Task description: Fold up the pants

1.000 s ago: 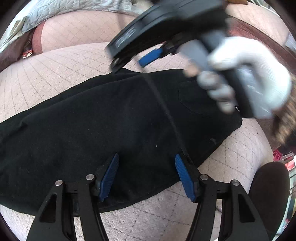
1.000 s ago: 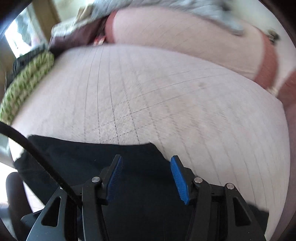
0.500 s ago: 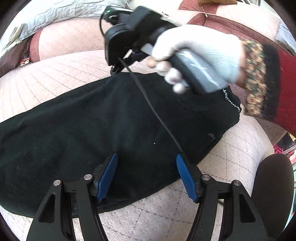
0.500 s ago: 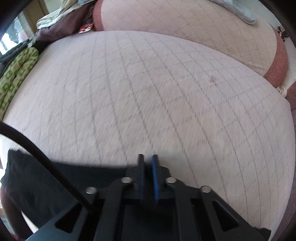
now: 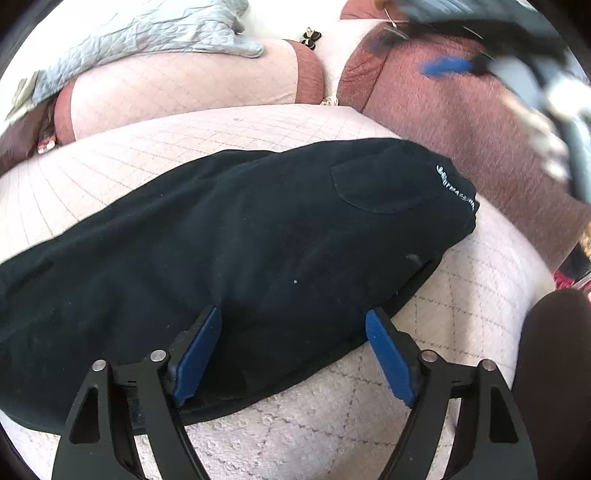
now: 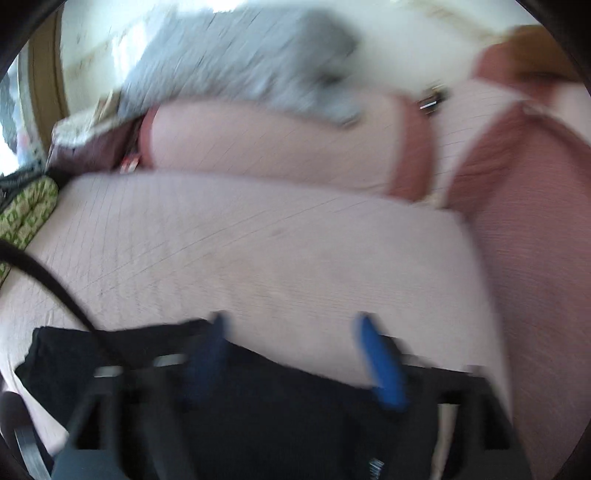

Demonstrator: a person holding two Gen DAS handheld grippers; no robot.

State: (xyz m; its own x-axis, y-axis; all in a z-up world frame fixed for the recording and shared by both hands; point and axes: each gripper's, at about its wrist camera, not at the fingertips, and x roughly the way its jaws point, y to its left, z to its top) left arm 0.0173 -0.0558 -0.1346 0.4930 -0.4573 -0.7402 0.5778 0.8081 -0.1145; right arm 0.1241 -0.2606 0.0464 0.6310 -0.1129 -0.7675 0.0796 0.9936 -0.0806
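The black pants lie folded lengthwise on the pale quilted sofa seat, waistband with white lettering at the right end, a back pocket facing up. My left gripper is open and empty, its blue pads just over the pants' near edge. My right gripper is open and blurred in its own view, held above the far edge of the pants. It also shows blurred at the top right of the left wrist view, lifted off the cloth.
A pale back cushion with a grey quilted blanket stands behind the seat. A rust-red cushion is at the right. A green patterned cloth lies at the seat's left end. A dark rounded object is at lower right.
My right gripper was shut at the pants' far edge half a second ago; it has opened and swung up and away to the right. The left gripper has stayed open in place.
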